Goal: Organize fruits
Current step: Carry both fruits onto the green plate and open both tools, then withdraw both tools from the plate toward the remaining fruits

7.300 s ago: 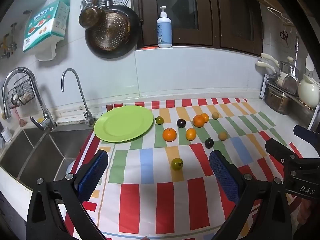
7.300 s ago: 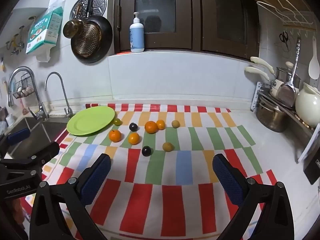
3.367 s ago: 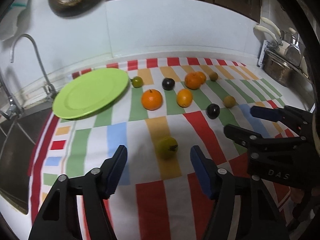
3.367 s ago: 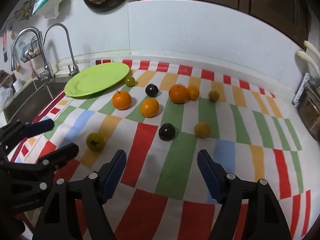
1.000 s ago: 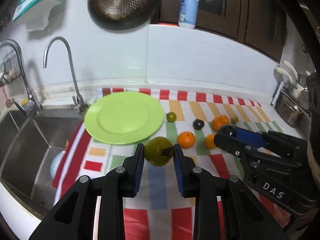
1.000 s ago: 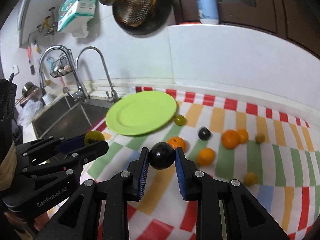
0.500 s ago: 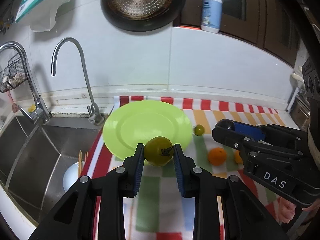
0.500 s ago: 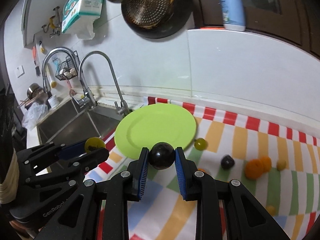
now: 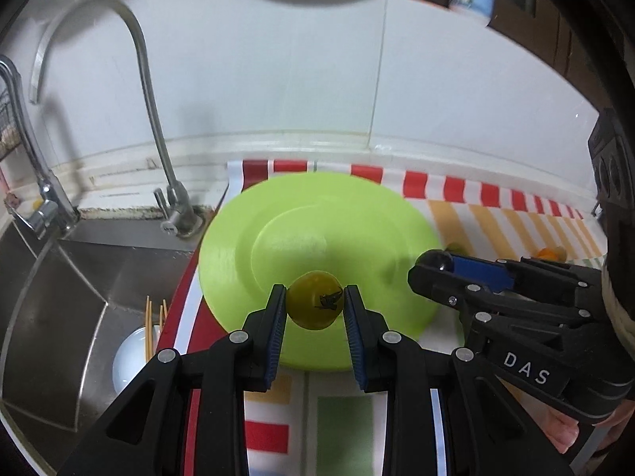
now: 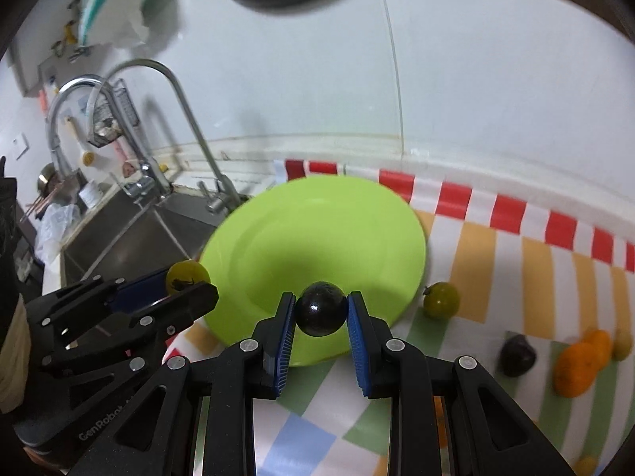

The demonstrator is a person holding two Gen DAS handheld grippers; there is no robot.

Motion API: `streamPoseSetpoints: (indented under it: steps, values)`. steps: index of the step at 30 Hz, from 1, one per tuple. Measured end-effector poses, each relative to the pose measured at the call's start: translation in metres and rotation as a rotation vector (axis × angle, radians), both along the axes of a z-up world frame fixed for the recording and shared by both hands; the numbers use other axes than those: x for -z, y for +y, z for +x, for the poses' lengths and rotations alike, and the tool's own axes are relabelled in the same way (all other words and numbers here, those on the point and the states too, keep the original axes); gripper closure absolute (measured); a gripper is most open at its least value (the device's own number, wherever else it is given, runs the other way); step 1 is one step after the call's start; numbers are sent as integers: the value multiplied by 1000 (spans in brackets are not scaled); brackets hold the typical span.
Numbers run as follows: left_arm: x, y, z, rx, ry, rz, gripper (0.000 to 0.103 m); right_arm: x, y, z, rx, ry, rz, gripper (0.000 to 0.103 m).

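A faucet (image 9: 158,139) and the sink (image 9: 79,277) stand left of the green plate (image 9: 246,246); nothing blocks it. My left gripper (image 9: 315,305) is clamped on a yellow-green fruit (image 9: 313,305) and my right gripper (image 10: 320,315) on a dark fruit (image 10: 320,313), both over the plate's near part. A second ago both fruits were short of the plate, above the striped cloth (image 10: 496,277).

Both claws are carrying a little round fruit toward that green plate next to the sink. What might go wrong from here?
The yellow-green fruit and the dark fruit are round, and the green plate looks shallow, so once released they could roll off, perhaps toward the sink beside it. The left gripper and right gripper are close together over the plate and might bump. The plate's edge seems to overhang the striped cloth, so a hard landing may tip it.
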State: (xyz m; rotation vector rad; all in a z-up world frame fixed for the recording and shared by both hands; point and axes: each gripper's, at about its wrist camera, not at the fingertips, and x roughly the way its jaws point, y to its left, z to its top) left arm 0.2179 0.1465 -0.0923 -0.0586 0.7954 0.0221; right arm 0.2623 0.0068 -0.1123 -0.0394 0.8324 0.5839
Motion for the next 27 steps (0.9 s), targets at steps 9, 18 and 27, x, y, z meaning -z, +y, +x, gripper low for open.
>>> streamPoseSetpoints:
  steps: [9,18,27]
  values:
    - [21,9,19,3,50,10,64,21,14,22,14,52,-22,76]
    - [-2,6,-1,-33,14,44,61,3,-4,8,51,6,8,72]
    - [-47,-23,-49,-16,-112,52,46,-35,-44,-38,99,-91,11,69]
